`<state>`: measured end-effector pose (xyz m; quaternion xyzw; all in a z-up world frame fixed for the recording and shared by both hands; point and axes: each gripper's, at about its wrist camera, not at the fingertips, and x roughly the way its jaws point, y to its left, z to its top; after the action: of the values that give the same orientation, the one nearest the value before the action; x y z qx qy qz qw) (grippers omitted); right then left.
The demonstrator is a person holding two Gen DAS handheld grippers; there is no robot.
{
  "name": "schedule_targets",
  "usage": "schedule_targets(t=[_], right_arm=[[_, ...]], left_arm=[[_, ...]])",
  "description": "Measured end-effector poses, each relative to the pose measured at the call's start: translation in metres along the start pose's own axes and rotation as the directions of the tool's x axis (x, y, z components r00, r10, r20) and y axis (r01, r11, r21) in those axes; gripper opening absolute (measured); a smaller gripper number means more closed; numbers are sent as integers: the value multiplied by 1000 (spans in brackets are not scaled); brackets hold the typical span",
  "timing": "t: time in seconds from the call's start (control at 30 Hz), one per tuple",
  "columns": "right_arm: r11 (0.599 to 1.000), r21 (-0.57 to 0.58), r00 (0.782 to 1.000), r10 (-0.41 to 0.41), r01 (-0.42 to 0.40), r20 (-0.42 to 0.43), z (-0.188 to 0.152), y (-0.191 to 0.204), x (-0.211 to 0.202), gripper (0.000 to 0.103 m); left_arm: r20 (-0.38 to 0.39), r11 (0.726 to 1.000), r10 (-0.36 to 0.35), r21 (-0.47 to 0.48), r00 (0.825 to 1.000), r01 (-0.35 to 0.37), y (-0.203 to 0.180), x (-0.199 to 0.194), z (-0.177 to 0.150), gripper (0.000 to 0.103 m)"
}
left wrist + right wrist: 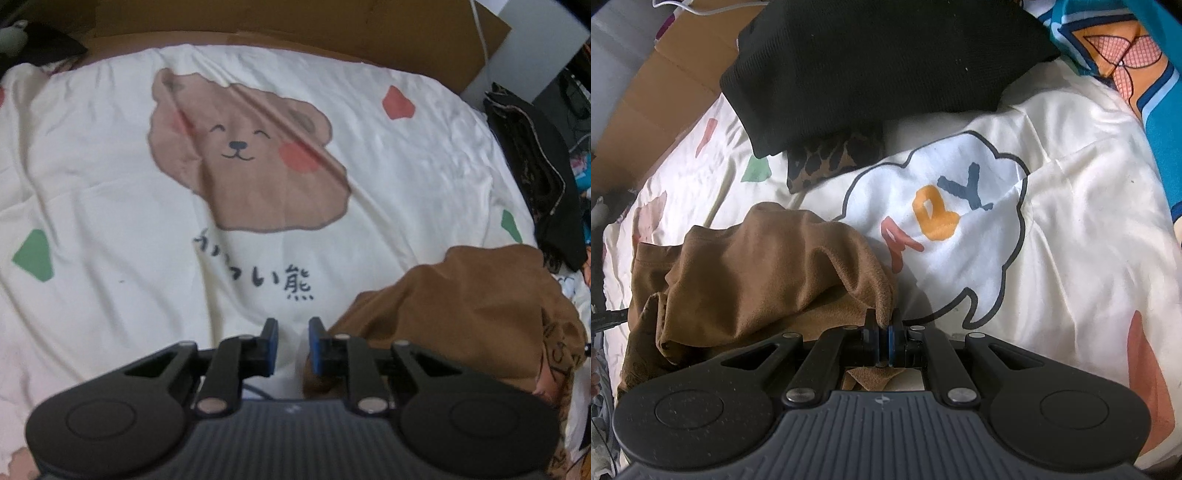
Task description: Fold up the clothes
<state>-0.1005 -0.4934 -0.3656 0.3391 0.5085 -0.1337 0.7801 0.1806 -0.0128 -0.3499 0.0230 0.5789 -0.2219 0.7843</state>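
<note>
1. The sheet [92, 177] under your left gripper [293, 345] shows a bear above the character "熊".
2. Its fingers stand narrowly apart, gripping nothing; the brown garment [461, 306] lies just right.
3. Your right gripper [884, 334] pinches the garment's edge beside "RY".

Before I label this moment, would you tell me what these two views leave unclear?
- Left wrist view: the brown garment is cut off behind the left gripper; whether a fold sits between its fingers is unclear.
- Right wrist view: the leopard-print cloth is mostly buried under the black garment.
</note>
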Motion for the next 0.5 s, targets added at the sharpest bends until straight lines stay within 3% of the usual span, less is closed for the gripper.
schedule_targets(t=[0.5], right_arm=[[1000,5,999,12,-12,-32,1,-3,3,2]], left_arm=[[17,994,-109,2,994,109,4,-13,-7,20]])
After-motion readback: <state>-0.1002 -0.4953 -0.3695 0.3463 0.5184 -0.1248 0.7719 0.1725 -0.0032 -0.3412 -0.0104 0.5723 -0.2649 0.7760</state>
